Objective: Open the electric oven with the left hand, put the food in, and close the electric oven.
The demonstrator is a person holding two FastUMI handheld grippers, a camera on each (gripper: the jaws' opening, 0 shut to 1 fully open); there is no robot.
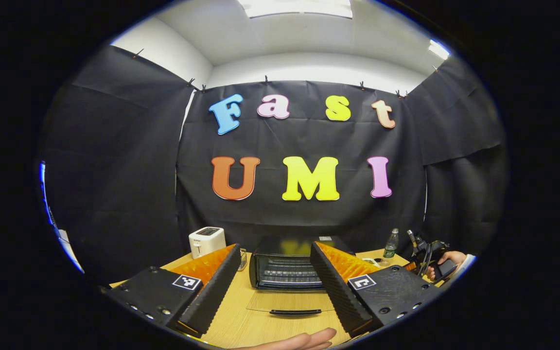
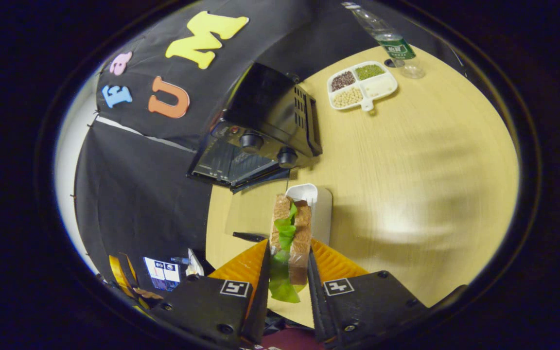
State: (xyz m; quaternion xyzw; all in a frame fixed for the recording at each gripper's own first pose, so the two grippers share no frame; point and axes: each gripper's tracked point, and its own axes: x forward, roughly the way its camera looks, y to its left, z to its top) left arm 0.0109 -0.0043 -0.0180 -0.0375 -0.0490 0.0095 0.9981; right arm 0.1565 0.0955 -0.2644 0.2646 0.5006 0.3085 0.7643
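Right gripper (image 2: 287, 272) clamps a leafy sandwich (image 2: 289, 238); left gripper (image 1: 275, 287) gapes before the boxy oven (image 1: 287, 270).

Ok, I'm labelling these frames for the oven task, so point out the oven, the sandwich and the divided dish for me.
oven (image 1: 287, 274): left gripper view, on the rack inside its open front.
sandwich (image 2: 292, 228): right gripper view, on the bread edge above the fingers.
divided dish (image 2: 361, 84): right gripper view, on the central divider.

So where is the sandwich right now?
In the right gripper view, the sandwich is pinched in the right claw, held above the wooden table, near the open oven and over a small white tray.
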